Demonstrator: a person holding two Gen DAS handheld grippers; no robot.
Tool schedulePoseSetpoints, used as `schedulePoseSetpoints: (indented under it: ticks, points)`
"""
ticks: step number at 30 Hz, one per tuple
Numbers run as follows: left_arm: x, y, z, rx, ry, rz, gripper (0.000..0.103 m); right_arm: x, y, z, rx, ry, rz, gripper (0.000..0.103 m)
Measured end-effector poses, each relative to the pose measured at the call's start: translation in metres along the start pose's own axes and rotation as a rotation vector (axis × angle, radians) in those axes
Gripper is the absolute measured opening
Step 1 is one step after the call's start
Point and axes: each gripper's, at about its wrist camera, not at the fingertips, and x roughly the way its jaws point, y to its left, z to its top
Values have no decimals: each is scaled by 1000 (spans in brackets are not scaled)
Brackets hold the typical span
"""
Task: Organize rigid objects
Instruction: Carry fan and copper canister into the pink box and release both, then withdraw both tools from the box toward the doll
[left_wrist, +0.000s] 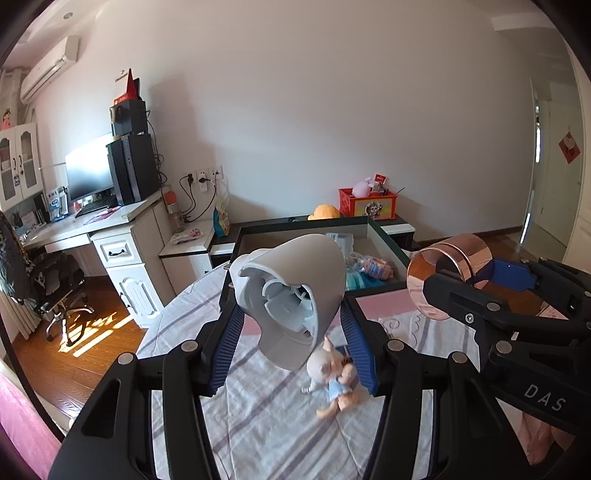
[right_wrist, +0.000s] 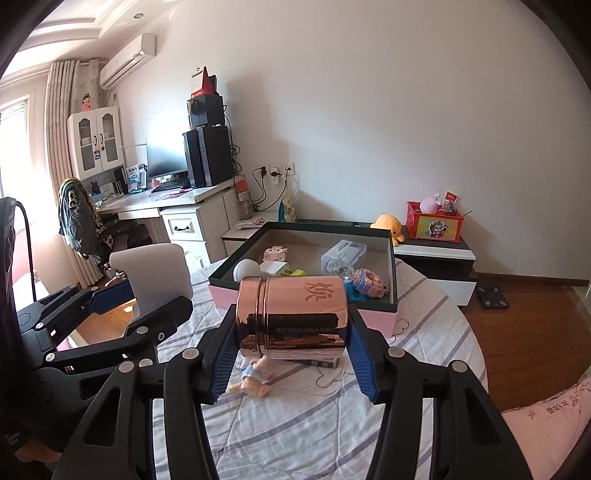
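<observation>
My left gripper is shut on a grey plastic cone-shaped shell, held in the air with its hollow ribbed inside facing the camera. My right gripper is shut on a shiny copper-coloured tin lying sideways, a character printed on its side. In the left wrist view the same tin shows at the right, clamped in the right gripper; in the right wrist view the grey shell hangs at the left. A small doll figure lies on the striped bedspread below both grippers.
An open box with dark rim and pink sides stands further back on the bed, holding several small items. Beyond it a low cabinet carries a red box and a yellow plush. A desk with a computer stands at the left by the wall.
</observation>
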Motion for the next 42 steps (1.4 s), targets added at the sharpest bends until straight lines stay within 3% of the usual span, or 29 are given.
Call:
schedulePoseSetpoints:
  ticks: [5,9,14,19,22,23,27,29,31,32,42]
  points:
    - [64,2,33,32,1,-9,55,47,-15,32,-28,6,-31,56]
    - [125,7,49,29,65,-31,55,94,-30,50,-36,40,-40,56]
    - [192,3,48,54,190,6,55,153,-44,51,-47,132,-59,56]
    - [231,-4,37,77,292,7,56,187,-57,40,-42,196,-79,56]
    - [234,-13,34,123,285,37,56,199,-60,34,-34,218,-91,56]
    - [235,-12,34,120,289,32,58,201,-63,32,-27,210,-91,56]
    - [229,-2,37,76,271,46,81,198,-67,30,1,205,-110,61]
    - [216,5,39,51,241,59,89,188,-67,32,12,189,-92,67]
    - [200,14,41,13,212,46,99,171,-64,35,24,162,-86,83]
    - [188,18,42,-5,192,41,102,163,-62,35,26,149,-78,83]
    - [41,24,31,-39,-19,113,103,42,-18,37,32,-19,-55,89]
